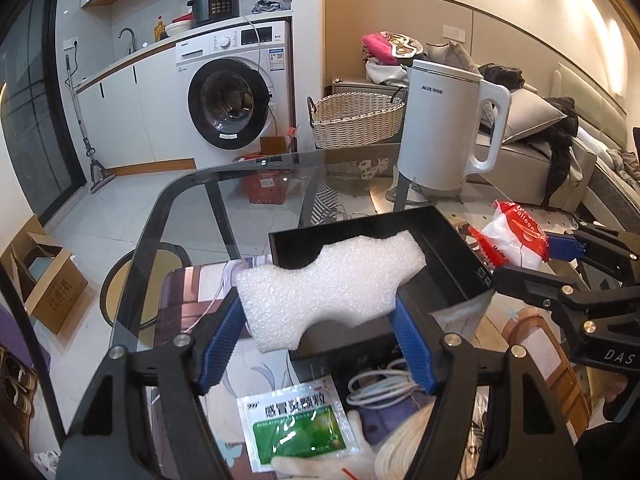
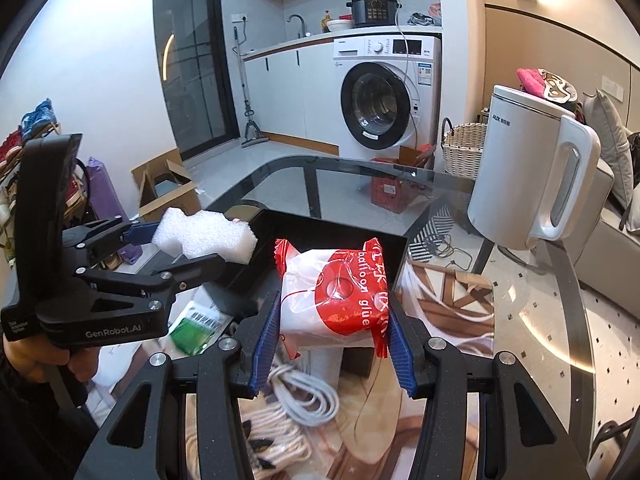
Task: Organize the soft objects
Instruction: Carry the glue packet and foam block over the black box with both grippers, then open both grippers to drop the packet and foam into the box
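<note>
The left tongs (image 1: 318, 320) are clamped on a white foam block (image 1: 332, 284), its blue pads (image 1: 224, 336) pressing on the block's two sides, and the block is held in the air above the near edge of a black tray (image 1: 452, 264) that sits on the glass tabletop (image 1: 192, 200). From the right wrist view the same block (image 2: 204, 236) juts out past the left tongs (image 2: 168, 252) over the tray's left rim (image 2: 332, 226), and a hand (image 2: 52, 356) grips the handle below. The right tongs (image 2: 332, 332) are closed about halfway on a red and white plastic packet (image 2: 336, 296) printed "balloon glue", one blue pad (image 2: 266, 344) against each side; the packet is lifted off the tabletop, in front of the tray's near wall. In the left wrist view that packet (image 1: 514, 236) hangs to the right of the tray, at the tip of the right tongs (image 1: 556, 256). Below the tongs lie a coiled white cable (image 2: 304, 396), a green and white medicine sachet (image 1: 300, 428) and a bundle of cream cord (image 2: 276, 436) on a printed mat (image 2: 452, 300). A white electric kettle (image 1: 448, 128) stands on the tabletop beyond the tray, well apart from both tongs. A washing machine (image 1: 236, 96) and a wicker basket (image 1: 356, 120) are on the floor behind.
</note>
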`<state>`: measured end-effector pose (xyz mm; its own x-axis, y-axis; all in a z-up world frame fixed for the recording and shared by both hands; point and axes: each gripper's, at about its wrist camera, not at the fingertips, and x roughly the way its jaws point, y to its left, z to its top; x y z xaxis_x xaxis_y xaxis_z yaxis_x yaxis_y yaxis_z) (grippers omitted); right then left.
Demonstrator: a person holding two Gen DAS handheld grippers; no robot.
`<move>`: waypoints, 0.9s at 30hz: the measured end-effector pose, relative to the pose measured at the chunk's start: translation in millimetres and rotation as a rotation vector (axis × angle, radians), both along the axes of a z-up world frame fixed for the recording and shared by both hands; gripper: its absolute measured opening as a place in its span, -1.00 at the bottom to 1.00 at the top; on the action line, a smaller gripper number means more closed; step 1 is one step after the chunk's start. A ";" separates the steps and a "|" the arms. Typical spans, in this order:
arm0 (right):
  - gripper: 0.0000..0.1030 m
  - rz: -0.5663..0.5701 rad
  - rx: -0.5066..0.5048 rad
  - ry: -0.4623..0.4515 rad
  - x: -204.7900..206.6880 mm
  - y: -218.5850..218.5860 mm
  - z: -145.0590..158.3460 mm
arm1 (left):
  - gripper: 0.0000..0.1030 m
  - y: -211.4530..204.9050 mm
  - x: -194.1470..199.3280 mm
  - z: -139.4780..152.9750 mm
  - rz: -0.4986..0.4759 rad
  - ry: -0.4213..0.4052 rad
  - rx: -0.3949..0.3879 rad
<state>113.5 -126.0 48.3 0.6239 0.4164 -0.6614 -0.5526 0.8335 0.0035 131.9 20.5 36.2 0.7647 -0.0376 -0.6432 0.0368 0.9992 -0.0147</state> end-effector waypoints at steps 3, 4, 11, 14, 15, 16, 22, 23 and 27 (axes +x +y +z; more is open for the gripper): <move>-0.03 -0.016 -0.005 0.010 12.8 4.2 -1.8 | 0.39 3.7 9.5 -1.0 -0.005 -0.004 0.001; -0.03 -0.020 -0.006 0.014 16.5 6.4 -2.6 | 0.39 4.5 12.6 -1.9 -0.003 -0.005 0.003; -0.03 -0.032 -0.023 0.025 32.9 19.9 -8.5 | 0.39 4.3 32.4 -13.0 -0.011 0.020 0.024; -0.03 -0.049 -0.014 0.031 41.9 23.0 -11.4 | 0.39 3.6 40.5 -17.8 -0.013 0.036 0.020; -0.03 -0.053 -0.009 0.029 44.2 23.3 -12.8 | 0.39 3.7 42.2 -19.2 -0.016 0.044 0.024; -0.03 -0.055 -0.005 0.030 46.7 23.2 -14.5 | 0.39 1.5 43.7 -20.9 -0.022 0.048 0.037; -0.03 -0.050 -0.029 0.052 62.3 31.4 -25.9 | 0.39 3.2 55.3 -29.0 -0.018 0.067 0.063; -0.03 -0.049 -0.027 0.056 64.5 32.4 -26.6 | 0.39 3.9 58.2 -28.6 -0.017 0.070 0.063; 0.07 -0.039 -0.033 0.057 70.9 34.1 -28.8 | 0.39 6.1 66.1 -31.8 -0.008 0.085 0.049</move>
